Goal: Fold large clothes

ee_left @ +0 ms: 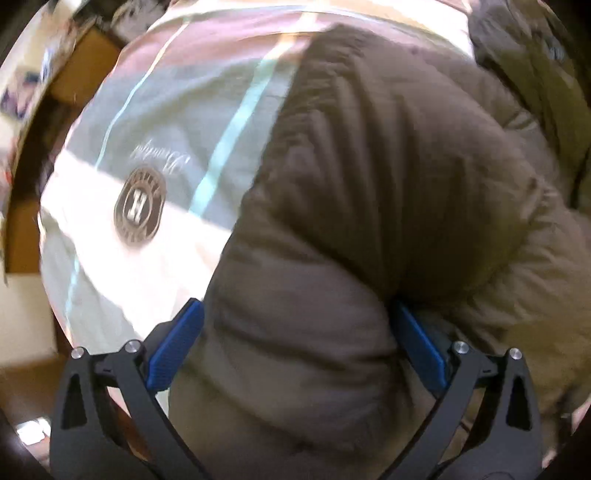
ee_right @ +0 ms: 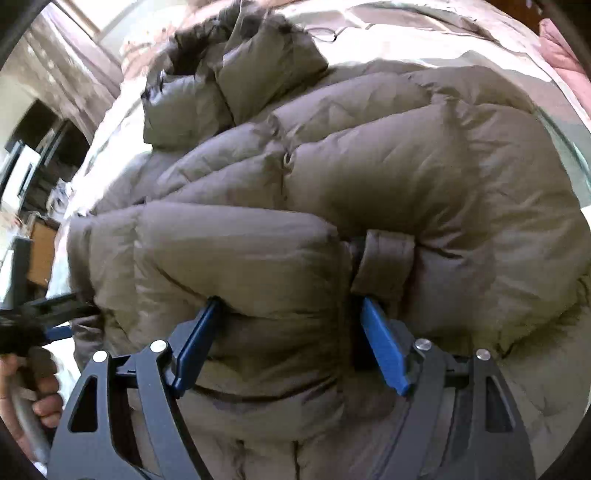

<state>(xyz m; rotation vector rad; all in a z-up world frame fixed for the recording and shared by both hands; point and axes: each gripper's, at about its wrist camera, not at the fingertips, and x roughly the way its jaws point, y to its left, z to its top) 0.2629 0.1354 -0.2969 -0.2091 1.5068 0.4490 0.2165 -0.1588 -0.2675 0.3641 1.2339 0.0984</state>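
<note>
Can't see much from here tbh. The puffer jacket (ee_left: pixel 369 221) fills the left wrist view and runs off the bottom and right edges, all smeared with blur. It buries the tips of the left claw (ee_left: pixel 295 332). Same for the right claw (ee_right: pixel 288 339): pads sink into padding. The logo (ee_left: pixel 139 206) on the bed cover (ee_left: pixel 147 129) is unreadable.

Puffer jacket (ee_right: pixel 332 192): olive-brown throughout, quilted in horizontal bands; dark fur trim (ee_right: pixel 236 22) at the hood, beyond the right gripper (ee_right: pixel 291 314). Gripper pads (ee_right: pixel 384 347): blue, on black frames. Bedcover (ee_left: pixel 147 155), left of the left gripper (ee_left: pixel 295 314): white and grey-green bands, pale turquoise stripes, dark round emblem (ee_left: pixel 139 206).
</note>
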